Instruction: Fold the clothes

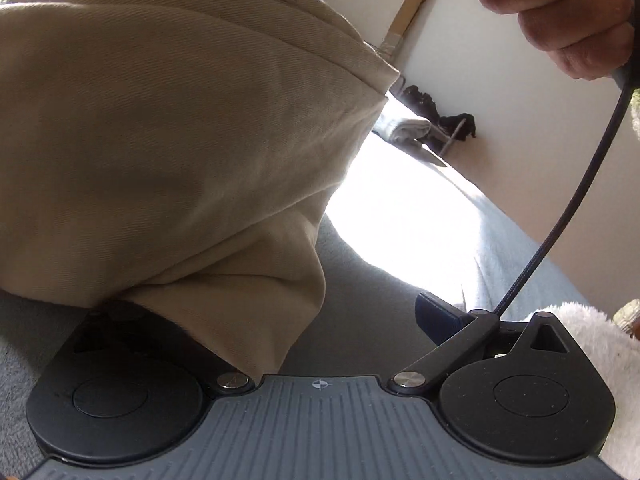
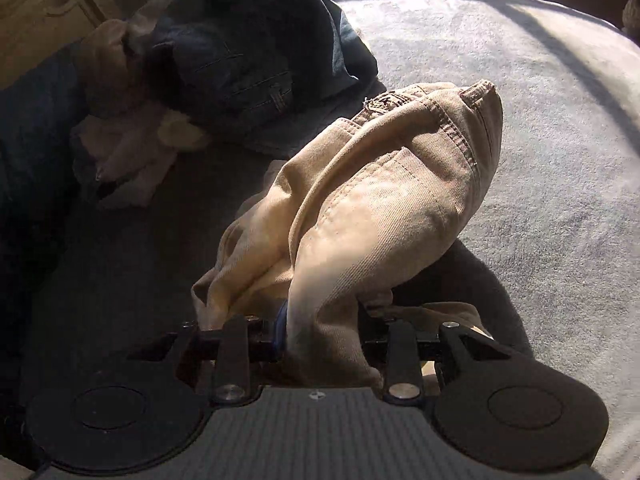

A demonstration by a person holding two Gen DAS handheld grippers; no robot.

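Beige trousers (image 2: 384, 200) hang bunched from my right gripper (image 2: 320, 332), which is shut on their cloth a little above the grey blanket (image 2: 540, 140); the waistband points away. In the left wrist view the same beige trousers (image 1: 168, 140) fill the left and drape over the left finger. My left gripper (image 1: 280, 320) stands wide open; the right fingertip (image 1: 438, 314) shows bare and the cloth lies over the left side, not pinched.
Dark blue jeans (image 2: 256, 52) and a pale crumpled cloth (image 2: 136, 160) lie at the far left of the bed. The person's hand (image 1: 560, 12) and a black cable (image 1: 576, 184) show upper right. A white fluffy item (image 1: 600, 352) lies right.
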